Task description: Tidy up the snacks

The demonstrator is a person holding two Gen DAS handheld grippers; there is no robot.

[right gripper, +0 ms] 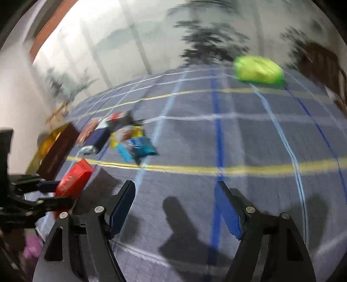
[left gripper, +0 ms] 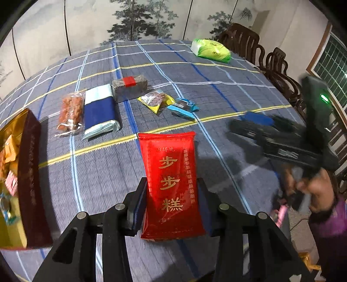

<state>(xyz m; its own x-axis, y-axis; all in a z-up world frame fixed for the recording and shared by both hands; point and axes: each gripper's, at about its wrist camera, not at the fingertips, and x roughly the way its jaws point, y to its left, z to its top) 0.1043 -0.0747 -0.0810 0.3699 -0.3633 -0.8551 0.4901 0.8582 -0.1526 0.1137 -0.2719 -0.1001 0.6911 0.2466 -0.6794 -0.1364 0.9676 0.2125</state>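
- I'm working over a table spread with a grey-blue checked cloth (left gripper: 216, 71), lined in white, blue and yellow; behind it stands a folding screen (left gripper: 134, 19) painted with pine trees, and dark wooden chairs (left gripper: 275, 63) line the far right side.
- At the far left edge of my left wrist view sits an open dark red box (left gripper: 30, 173) with a gold lining, a few wrapped snacks already inside.
- Just beyond it on the cloth lie a clear bag of orange-brown pieces (left gripper: 70, 112) and, right beside that, a blue and white pack (left gripper: 100, 110).
- Further right come a dark brown block with a red band (left gripper: 130, 85), a yellow-edged sachet (left gripper: 156, 100) and a small light blue packet (left gripper: 183, 107), all close together.
- My left gripper (left gripper: 172, 195) is clamped narrow on the red snack packet (left gripper: 171, 184) with gold characters; the packet stands up between the pads, lifted off the cloth, near the box.
- A green bag (left gripper: 211, 50) rests alone at the far right end of the table, well apart from the others.
- My right gripper (right gripper: 175, 208) is empty, jaws standing wide above bare cloth; from the left view it shows blurred at the right, held in a hand (left gripper: 314, 191) in a purple sleeve.
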